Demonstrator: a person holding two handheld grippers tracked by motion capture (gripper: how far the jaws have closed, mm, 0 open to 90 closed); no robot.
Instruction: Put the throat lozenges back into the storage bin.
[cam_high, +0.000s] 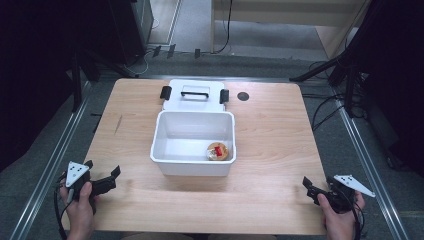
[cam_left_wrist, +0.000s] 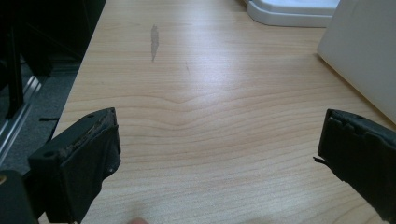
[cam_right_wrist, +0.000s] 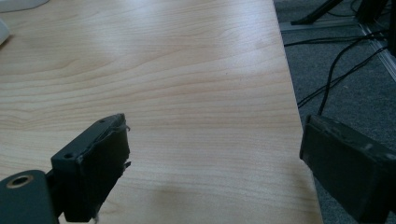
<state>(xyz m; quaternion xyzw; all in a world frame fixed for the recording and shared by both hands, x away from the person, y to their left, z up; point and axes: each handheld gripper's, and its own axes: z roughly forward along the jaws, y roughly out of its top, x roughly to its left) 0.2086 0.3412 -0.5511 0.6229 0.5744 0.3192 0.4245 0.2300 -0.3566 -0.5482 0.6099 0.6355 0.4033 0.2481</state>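
Note:
A white open box (cam_high: 159, 135) stands in the middle of the wooden table (cam_high: 270, 140). In its front right corner lies a small round tan object with a red piece on it (cam_high: 218, 151). The box's lid (cam_high: 194, 102), with a handle and two black latches, lies flat just behind it. My left gripper (cam_high: 103, 168) rests open at the table's front left corner; its view (cam_left_wrist: 219, 135) has bare wood between the jaws and the box wall (cam_left_wrist: 364, 51) at right. My right gripper (cam_high: 316, 184) is open at the front right corner, over bare wood by the table's edge (cam_right_wrist: 215, 135).
A small black round spot (cam_high: 243, 96) marks the table right of the lid. A grey scuff (cam_left_wrist: 154, 42) is on the wood ahead of the left gripper. Cables (cam_right_wrist: 336, 60) lie on the grey floor past the right edge. Metal rails flank the table.

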